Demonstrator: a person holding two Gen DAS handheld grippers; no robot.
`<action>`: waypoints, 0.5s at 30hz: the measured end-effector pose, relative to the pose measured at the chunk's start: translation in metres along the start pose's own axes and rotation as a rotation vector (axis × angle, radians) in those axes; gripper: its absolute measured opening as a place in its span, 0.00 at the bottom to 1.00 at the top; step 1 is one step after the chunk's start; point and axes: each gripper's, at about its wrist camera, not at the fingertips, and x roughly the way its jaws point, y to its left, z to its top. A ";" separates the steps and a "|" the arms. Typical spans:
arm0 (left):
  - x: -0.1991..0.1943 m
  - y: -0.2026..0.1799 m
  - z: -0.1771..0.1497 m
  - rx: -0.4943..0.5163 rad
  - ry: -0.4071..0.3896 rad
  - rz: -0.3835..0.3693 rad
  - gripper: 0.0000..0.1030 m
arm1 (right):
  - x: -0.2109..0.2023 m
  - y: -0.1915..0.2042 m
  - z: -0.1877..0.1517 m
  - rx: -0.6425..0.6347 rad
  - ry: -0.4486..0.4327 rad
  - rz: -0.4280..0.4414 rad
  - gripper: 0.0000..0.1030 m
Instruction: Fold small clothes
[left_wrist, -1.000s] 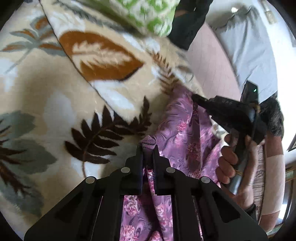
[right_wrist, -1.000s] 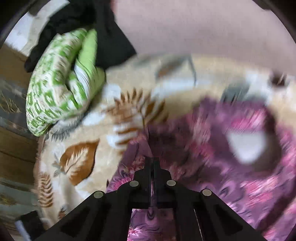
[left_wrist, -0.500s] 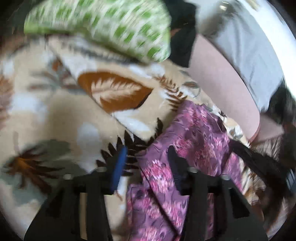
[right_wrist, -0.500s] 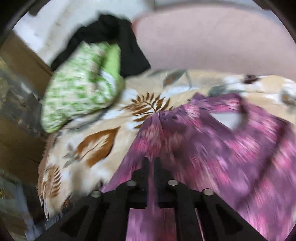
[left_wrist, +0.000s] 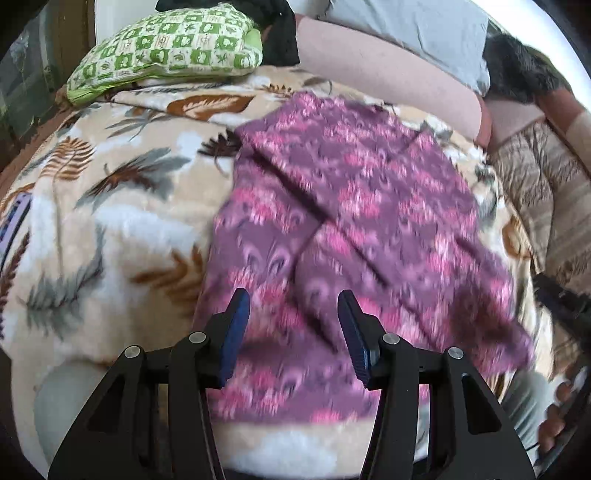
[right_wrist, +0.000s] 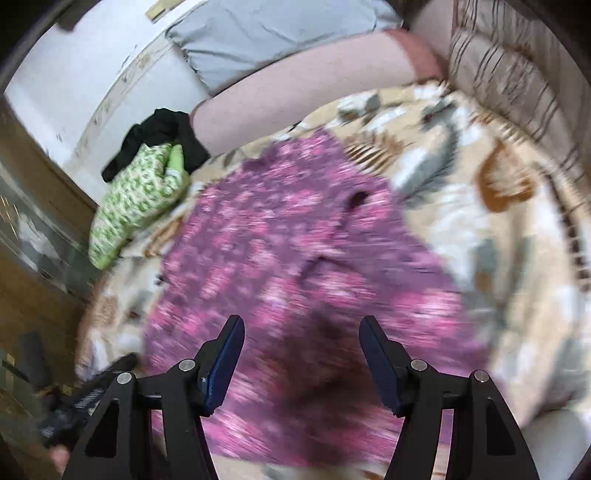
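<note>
A purple garment with pink flowers (left_wrist: 351, 206) lies spread on a cream blanket with a leaf print (left_wrist: 110, 206). It also shows in the right wrist view (right_wrist: 280, 266), blurred. My left gripper (left_wrist: 293, 314) is open and empty, above the garment's near edge. My right gripper (right_wrist: 301, 339) is open and empty, above the garment's near part. Part of the left gripper shows at the lower left of the right wrist view (right_wrist: 85, 398).
A green checked pillow (left_wrist: 166, 44) lies at the far end with dark clothing (left_wrist: 280, 40) beside it. A pink bolster (left_wrist: 388, 74), a grey pillow (left_wrist: 413, 29) and a striped brown quilt (left_wrist: 546, 192) border the blanket. Wooden furniture (right_wrist: 33, 258) stands left.
Both grippers have let go of the purple garment, opened wide and pulled back. The garment now lies spread flat on the blanket.
</note>
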 end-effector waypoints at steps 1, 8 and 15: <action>-0.003 0.000 -0.004 0.007 0.004 0.021 0.48 | -0.009 -0.008 -0.002 0.017 -0.004 0.012 0.62; -0.031 0.018 -0.014 -0.042 -0.014 0.046 0.48 | -0.047 -0.042 -0.013 0.076 0.017 0.120 0.62; -0.040 0.024 0.010 -0.083 -0.044 0.008 0.48 | -0.055 -0.032 -0.010 0.062 0.018 0.203 0.61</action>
